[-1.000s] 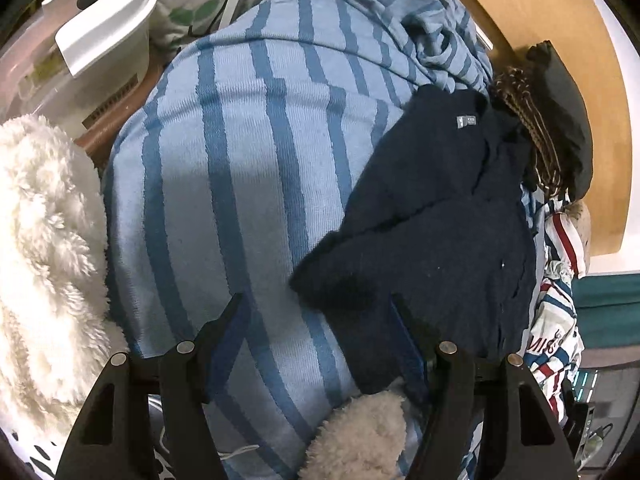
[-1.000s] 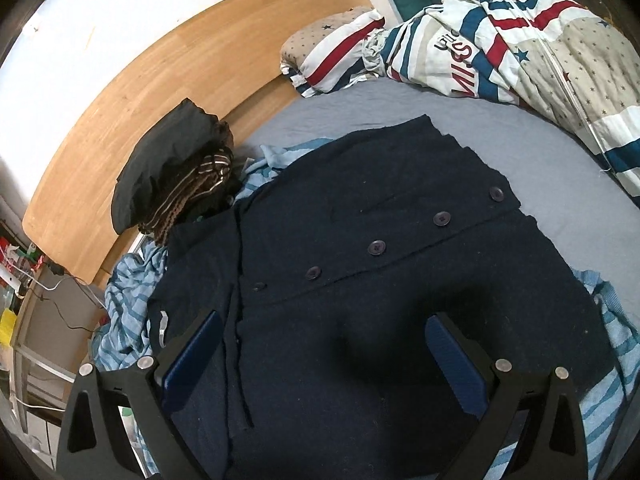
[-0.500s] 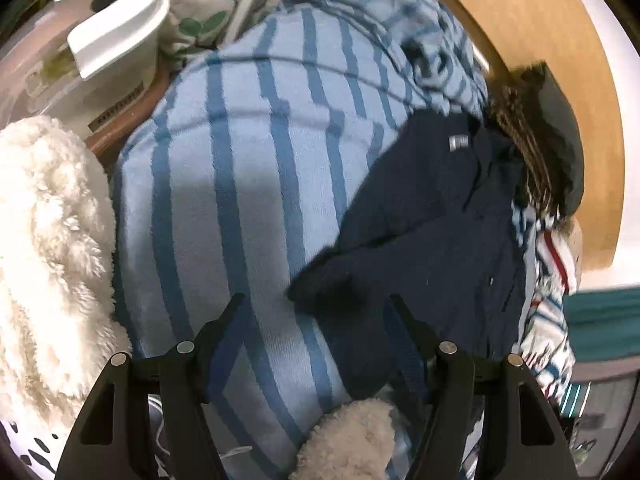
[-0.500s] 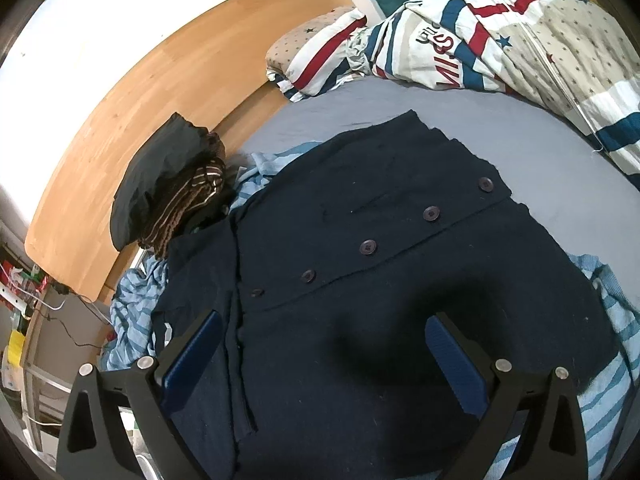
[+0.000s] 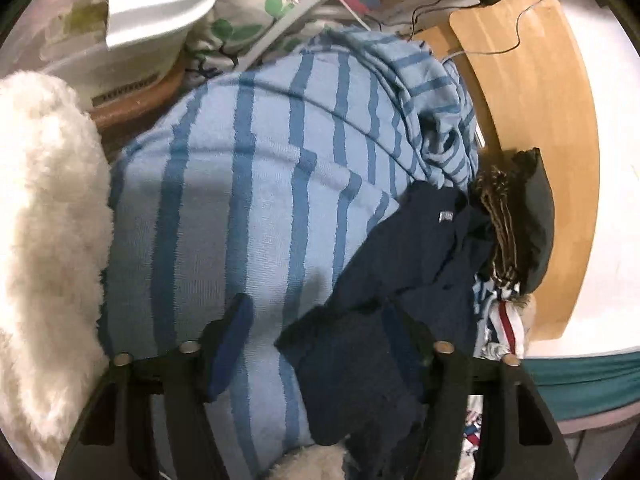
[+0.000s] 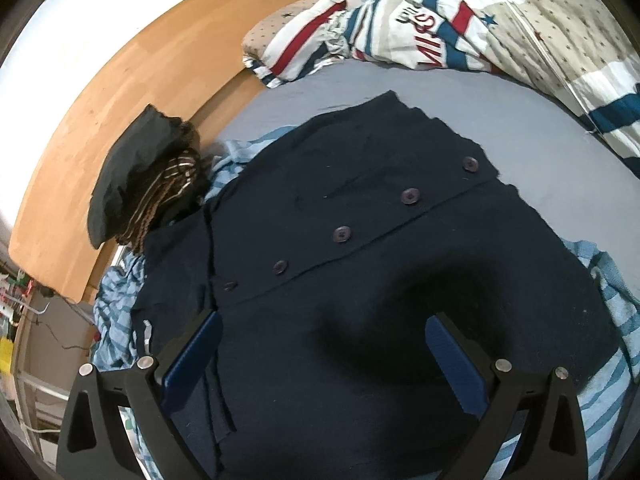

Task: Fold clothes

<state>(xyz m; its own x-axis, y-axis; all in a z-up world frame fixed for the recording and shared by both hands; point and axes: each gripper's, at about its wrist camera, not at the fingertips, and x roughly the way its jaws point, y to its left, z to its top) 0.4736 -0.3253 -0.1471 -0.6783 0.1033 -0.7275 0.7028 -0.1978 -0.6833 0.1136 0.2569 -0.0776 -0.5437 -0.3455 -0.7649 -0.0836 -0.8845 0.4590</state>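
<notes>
A grey-sheeted bed (image 6: 460, 104) carries a light-blue striped knit blanket (image 5: 260, 200), and spread flat on that lies the buttoned navy-blue cardigan (image 6: 360, 240) — bare sheet past its far hem. Left hand-held gripper (image 5: 324, 320) gapes over a cardigan corner; right hand-held gripper (image 6: 320, 332) hovers spread wide — nothing held.

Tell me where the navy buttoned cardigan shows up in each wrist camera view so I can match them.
Left wrist: the navy cardigan lies lower right, over the blue striped blanket.
Right wrist: the cardigan fills the centre, buttons running diagonally.
Shared landmark: the dark folded pile against the wooden headboard.
</notes>
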